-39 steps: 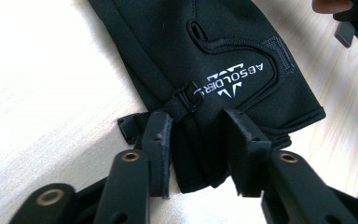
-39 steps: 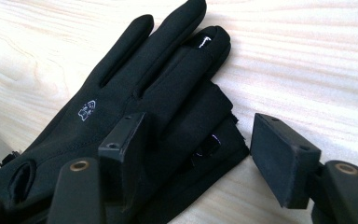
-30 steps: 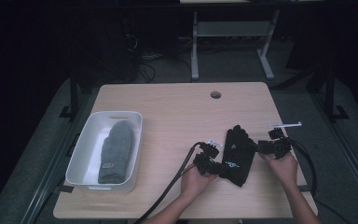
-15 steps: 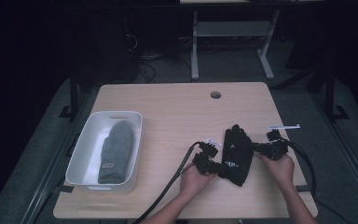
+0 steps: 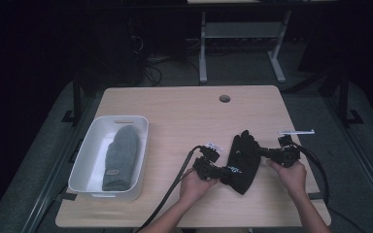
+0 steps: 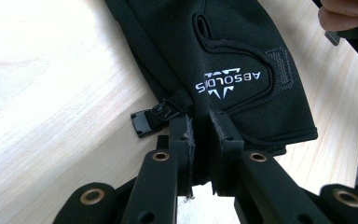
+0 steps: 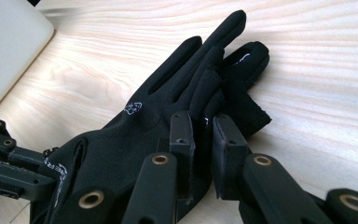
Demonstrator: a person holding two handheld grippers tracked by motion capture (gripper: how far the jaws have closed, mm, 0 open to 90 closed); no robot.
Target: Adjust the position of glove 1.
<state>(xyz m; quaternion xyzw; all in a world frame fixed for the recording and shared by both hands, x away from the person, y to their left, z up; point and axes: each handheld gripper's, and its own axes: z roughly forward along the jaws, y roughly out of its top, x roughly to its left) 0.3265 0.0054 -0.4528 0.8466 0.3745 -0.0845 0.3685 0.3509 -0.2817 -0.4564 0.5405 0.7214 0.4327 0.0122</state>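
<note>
A black glove (image 5: 242, 162) lies flat on the tabletop (image 5: 175, 104), well to the right of a white bin (image 5: 88, 158) that holds a grey mitten (image 5: 120, 158), as a person works it from both ends with two hand-held grippers. The left gripper (image 6: 199, 135) has its jaws clenched on the glove's cuff edge, just beside a small black clip (image 6: 145, 122) and below the white logo. The right gripper (image 7: 200, 133) has its jaws closed on thin fabric near the glove's thumb, on the side away from the bin. Both holds look shallow, taking only a sliver of cloth, so a lift or pull toward the bin could let one edge slide free and leave the glove dangling from a single grip. Pulling the two ends apart unevenly may twist or fold the fingers under. The left gripper's cable (image 5: 167, 194) trails between glove and bin and could snag a carry across.
</note>
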